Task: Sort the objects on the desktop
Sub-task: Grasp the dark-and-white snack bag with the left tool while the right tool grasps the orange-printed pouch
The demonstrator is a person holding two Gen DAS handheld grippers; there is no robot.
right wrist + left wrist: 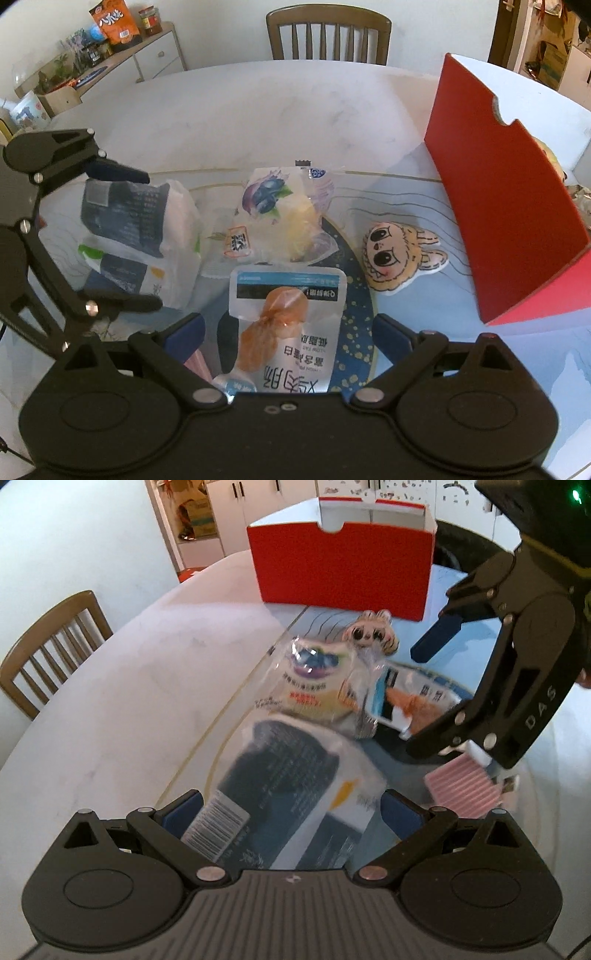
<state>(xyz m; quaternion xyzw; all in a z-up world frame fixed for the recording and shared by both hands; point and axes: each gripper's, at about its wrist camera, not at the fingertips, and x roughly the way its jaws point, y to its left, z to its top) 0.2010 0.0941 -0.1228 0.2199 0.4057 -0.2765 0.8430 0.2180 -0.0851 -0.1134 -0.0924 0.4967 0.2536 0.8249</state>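
Light: bright, even indoor daylight.
Glare: sheen on the white table (229, 110).
Blur: left view smeared, worst on the dark packet (280, 775) between its fingers.
Focus: right view sharper.
Edges: strong fisheye bending, dark corners.

White walls, a wooden chair (328, 35) and a cluttered sideboard (147, 51).

Seen from the right wrist: chicken pouch (291, 314) nearest, blueberry pack (280, 206) just behind it, touching. Dark bag (136, 225) left of both. Tiger sticker (402, 254) right of the pouch, apart. Box (495, 206) further right, upright on the table (240, 110). Chair (328, 37) behind the table.
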